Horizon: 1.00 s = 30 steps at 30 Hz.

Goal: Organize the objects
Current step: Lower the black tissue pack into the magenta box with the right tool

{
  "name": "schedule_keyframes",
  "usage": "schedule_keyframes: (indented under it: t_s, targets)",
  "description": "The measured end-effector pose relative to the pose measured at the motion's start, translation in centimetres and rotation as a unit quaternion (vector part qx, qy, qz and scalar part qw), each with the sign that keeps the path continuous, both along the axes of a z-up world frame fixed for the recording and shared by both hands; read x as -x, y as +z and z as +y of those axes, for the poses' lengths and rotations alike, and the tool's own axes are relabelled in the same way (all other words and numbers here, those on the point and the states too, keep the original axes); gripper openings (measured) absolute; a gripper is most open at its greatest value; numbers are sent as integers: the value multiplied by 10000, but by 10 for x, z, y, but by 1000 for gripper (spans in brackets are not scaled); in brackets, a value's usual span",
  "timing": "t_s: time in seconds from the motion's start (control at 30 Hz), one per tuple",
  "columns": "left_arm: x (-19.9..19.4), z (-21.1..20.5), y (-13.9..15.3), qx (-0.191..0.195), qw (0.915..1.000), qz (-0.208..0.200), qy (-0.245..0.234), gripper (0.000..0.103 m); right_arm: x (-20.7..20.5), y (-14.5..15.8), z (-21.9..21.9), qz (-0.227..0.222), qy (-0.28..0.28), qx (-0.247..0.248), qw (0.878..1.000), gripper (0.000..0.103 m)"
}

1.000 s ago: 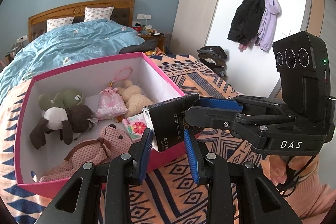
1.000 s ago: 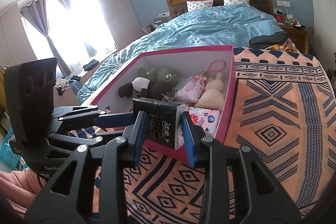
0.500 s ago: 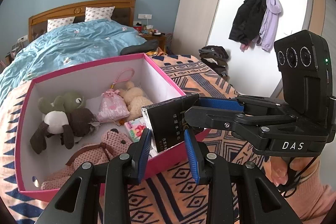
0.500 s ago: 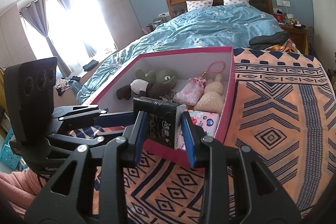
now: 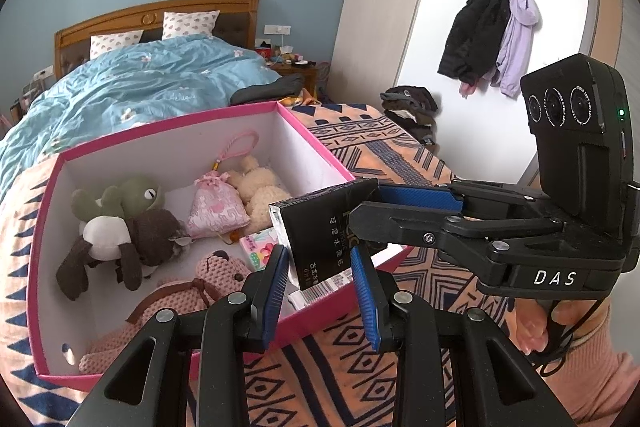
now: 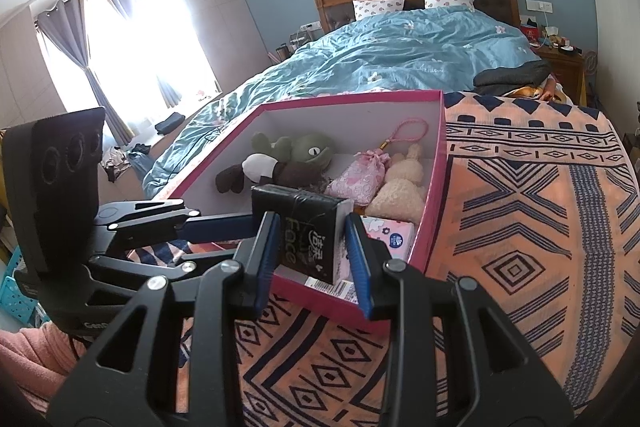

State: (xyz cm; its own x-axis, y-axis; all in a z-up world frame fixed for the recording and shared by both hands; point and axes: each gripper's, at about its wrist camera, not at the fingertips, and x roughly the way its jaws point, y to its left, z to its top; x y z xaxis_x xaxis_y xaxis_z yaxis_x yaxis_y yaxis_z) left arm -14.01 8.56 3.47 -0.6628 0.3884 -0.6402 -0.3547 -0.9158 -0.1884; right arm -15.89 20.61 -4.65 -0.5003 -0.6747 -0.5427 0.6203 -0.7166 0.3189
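A bedroom: a blue-quilted bed [image 6: 400, 59] under three prints on a blue wall, curtained window [image 6: 132, 39] at 10 o'clock in the right view, coats [image 5: 488, 35] hung at 2 o'clock in the left view. A patterned orange blanket [image 6: 532, 227] carries the pink box [image 5: 328, 163] of plush toys. The right gripper [image 6: 312, 251] has its jaws clamped on a black tissue pack [image 6: 304, 227] above the box's near corner. The left gripper [image 5: 320, 291] has its jaws wide, just below the pack.
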Motion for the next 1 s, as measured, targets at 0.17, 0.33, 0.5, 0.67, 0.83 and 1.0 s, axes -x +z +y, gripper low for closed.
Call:
schedule_keyframes:
  t_s: [0.17, 0.33, 0.5, 0.67, 0.83, 1.0]
  targets:
    - [4, 0, -1, 21, 10000, -33, 14, 32, 1, -1, 0, -6, -4, -7, 10000, 37]
    - [5, 1, -3, 31, 10000, -50, 25, 32, 2, -1, -1, -5, -5, -22, 10000, 37]
    - [6, 1, -3, 43, 10000, -59, 28, 32, 3, -2, -1, -16, -14, -30, 10000, 37]
    - [9, 0, -4, 61, 9999, -96, 40, 32, 9, -3, -1, -48, -28, -44, 10000, 37]
    - [13, -2, -9, 87, 9998, -150, 48, 32, 12, -6, 0, -87, -25, -61, 9999, 37]
    - [15, 0, -11, 122, 9997, -189, 53, 32, 13, -8, -2, -118, -34, -86, 9999, 37]
